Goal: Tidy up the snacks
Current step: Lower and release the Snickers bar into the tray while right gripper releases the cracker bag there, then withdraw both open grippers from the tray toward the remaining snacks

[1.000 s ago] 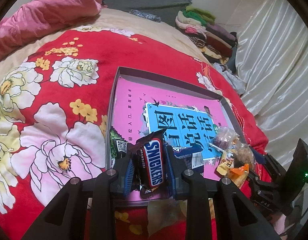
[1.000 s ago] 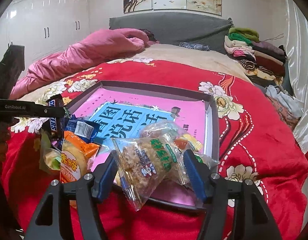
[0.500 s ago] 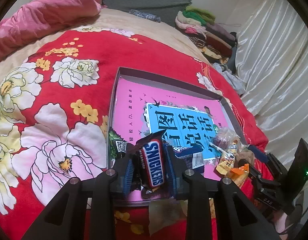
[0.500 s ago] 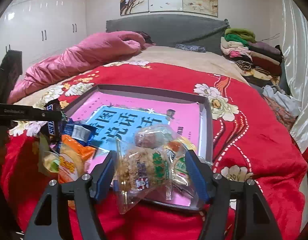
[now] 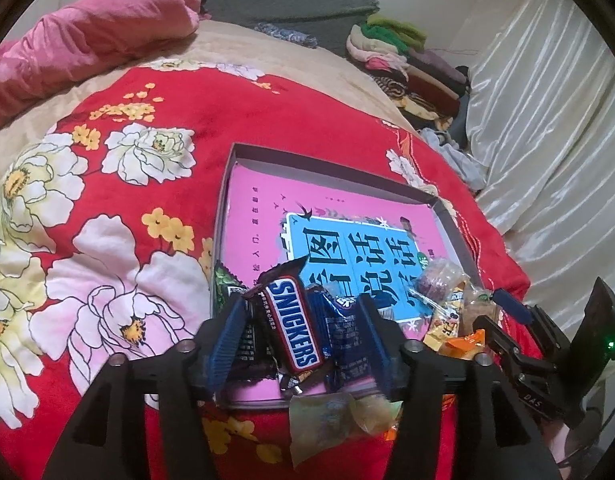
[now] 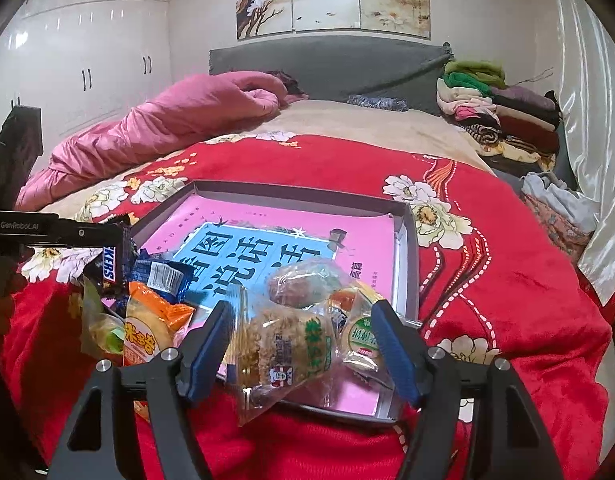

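Observation:
A shallow grey box (image 5: 331, 166) with a pink and blue printed floor lies on the red floral blanket; it also shows in the right wrist view (image 6: 407, 240). My left gripper (image 5: 299, 336) is shut on a Snickers bar (image 5: 293, 328) together with a blue wrapper (image 5: 343, 336), at the box's near left corner. My right gripper (image 6: 303, 344) is open around a clear rice-cake packet (image 6: 285, 356) at the box's near edge, its pads apart from the packet. More snacks lie beside it: an orange packet (image 6: 147, 330) and a round brown cake (image 6: 299, 284).
A pink quilt (image 6: 167, 120) lies at the bed's far left. Folded clothes (image 6: 499, 116) are stacked at the far right by a white curtain (image 5: 547, 140). A yellowish wrapper (image 5: 335, 420) hangs over the box's near edge.
The right gripper has opened wider and the rice-cake packet has sunk and tilted between its fingers. The left gripper still holds the Snickers bar, shifted slightly.

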